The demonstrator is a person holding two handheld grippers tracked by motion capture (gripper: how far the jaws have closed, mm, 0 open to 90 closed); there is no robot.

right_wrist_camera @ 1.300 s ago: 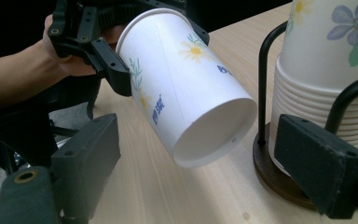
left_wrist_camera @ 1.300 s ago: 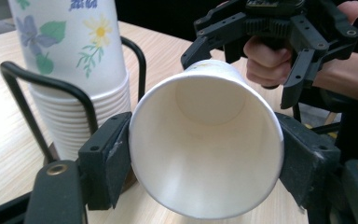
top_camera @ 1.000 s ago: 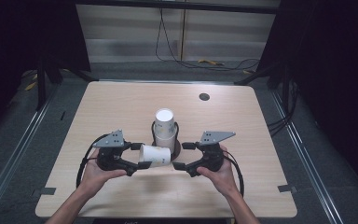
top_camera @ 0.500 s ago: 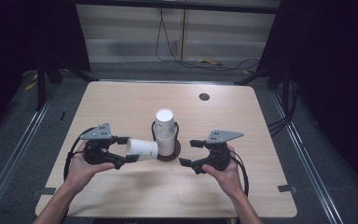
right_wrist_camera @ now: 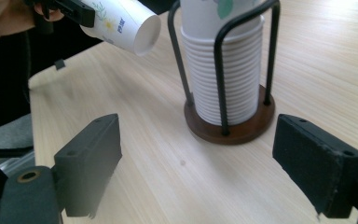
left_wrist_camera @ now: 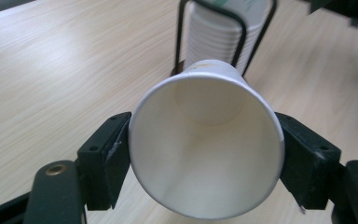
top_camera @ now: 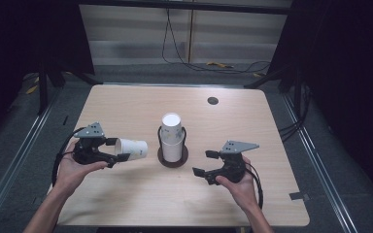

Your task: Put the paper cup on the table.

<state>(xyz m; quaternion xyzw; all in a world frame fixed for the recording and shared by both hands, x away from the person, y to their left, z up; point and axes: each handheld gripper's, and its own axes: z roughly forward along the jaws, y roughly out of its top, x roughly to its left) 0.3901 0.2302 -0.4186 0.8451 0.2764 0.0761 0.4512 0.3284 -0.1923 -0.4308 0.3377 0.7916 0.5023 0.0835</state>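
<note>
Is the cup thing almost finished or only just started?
Looks early on. Done: one paper cup is out of the stack of cups in its wire holder. In hand: the left gripper grips it sideways above the table. The right gripper is open. Left: setting the cup down somewhere, probably.

Print on paper cup (right_wrist_camera: 121,23): a few small blue characters beside a leafy sprig motif, too small and blurred to read. Stacked cups in holder (right_wrist_camera: 223,60) show a green leaf mark; no legible text.
</note>
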